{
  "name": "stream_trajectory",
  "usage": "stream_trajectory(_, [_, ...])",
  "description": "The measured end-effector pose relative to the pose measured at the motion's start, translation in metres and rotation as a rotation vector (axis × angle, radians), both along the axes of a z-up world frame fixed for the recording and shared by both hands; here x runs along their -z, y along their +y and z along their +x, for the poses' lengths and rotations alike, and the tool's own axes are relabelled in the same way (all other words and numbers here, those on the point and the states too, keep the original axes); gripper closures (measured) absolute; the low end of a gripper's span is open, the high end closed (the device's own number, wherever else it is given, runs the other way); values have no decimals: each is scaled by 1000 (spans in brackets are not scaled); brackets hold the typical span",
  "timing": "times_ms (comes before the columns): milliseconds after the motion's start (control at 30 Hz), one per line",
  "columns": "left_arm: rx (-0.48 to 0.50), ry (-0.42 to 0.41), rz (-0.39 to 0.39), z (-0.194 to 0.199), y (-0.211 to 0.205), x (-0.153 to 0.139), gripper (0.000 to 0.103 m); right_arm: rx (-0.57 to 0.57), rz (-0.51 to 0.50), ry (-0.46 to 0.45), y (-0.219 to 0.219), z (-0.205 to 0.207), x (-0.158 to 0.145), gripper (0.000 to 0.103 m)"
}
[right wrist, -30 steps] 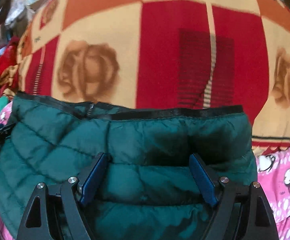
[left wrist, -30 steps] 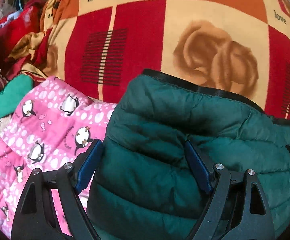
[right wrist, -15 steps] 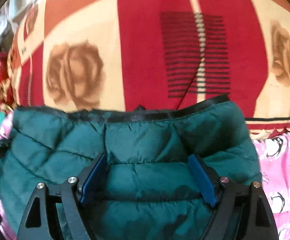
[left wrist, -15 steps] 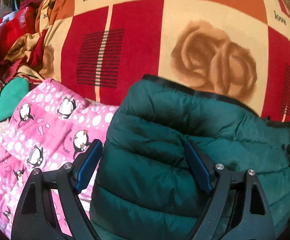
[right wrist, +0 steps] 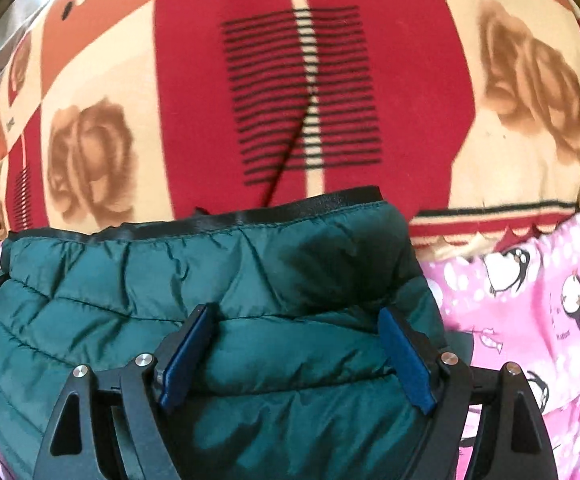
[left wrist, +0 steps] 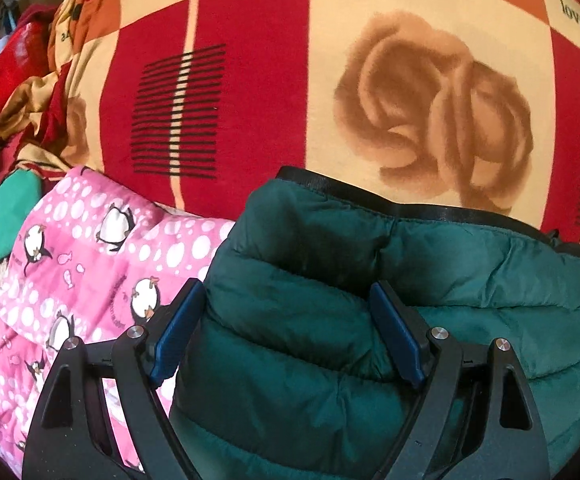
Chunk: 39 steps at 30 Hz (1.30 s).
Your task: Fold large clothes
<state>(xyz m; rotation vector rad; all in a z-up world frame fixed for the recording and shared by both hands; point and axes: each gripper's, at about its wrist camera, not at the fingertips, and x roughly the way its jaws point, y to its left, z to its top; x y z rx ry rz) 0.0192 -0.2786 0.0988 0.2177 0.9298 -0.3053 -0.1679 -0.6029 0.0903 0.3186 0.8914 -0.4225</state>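
Note:
A dark green quilted puffer jacket point(left wrist: 330, 272) with a black bound hem lies folded on the bed, also in the right wrist view point(right wrist: 210, 272). My left gripper point(left wrist: 286, 332) is open, its blue pads astride the jacket's left part. My right gripper point(right wrist: 296, 356) is open, its pads astride the jacket's right part. Neither pair of pads pinches the fabric. The jacket's lower part is hidden under the gripper frames.
A red, cream and orange rose-print blanket point(left wrist: 330, 60) covers the bed beyond the jacket point(right wrist: 370, 100). A pink penguin-print quilt point(left wrist: 90, 272) lies beneath and beside the jacket point(right wrist: 530, 300). Crumpled red and green clothes point(left wrist: 6, 128) pile at far left.
Both grippers have pulled back and lowered a little, so the hem sits higher in view. The right wrist view has swung to the right. Both grippers stayed open.

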Motion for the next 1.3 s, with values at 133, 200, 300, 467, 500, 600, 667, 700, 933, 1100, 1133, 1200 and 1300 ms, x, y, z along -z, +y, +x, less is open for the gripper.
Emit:
stream_trajectory(133, [5,3,9,3,-5,3,19,31,25,-11,-5,-4,10,21])
stream_trajectory(200, [9,3,8,4,-6,4,19,34,31,-4,-5,-6,8,21])
stream_trajectory(300, [12,7,-8,4,-5,6,19,33,9,-10,-1,-12,-4,21])
stream_trajectory(467, [6,3,-24,6,-4,11,18,44,29,-16,-4,-20,5,20])
stream_trajectory(500, [6,2,-24,6,-3,11,18,48,31,-17,-5,-19,7,20])
stream_trajectory(600, [3,0,-37,4,2,6,18,45,29,-7,-6,-16,6,20])
stream_trajectory(667, [-1,-3,-58,0,7,0,18,32,35,-14,-4,-18,-4,20])
stream_trajectory(700, [-2,-5,-69,-4,9,-3,18,29,44,-26,-2,-21,-10,20])
stream_trajectory(933, [19,-33,-117,-36,29,-27,18,9,94,-83,10,-51,-45,11])
stream_trajectory(1100, [35,-46,-136,-57,44,-37,18,-4,91,-59,21,-67,-46,9])
stream_trajectory(1133, [38,-49,-132,-61,46,-37,18,-1,94,-55,21,-70,-46,9])
stream_trajectory(1200, [41,-51,-126,-66,49,-37,18,6,103,-50,22,-80,-43,8])
stream_trajectory(1300, [40,-44,-129,-68,52,-34,18,26,117,-38,18,-84,-38,8])
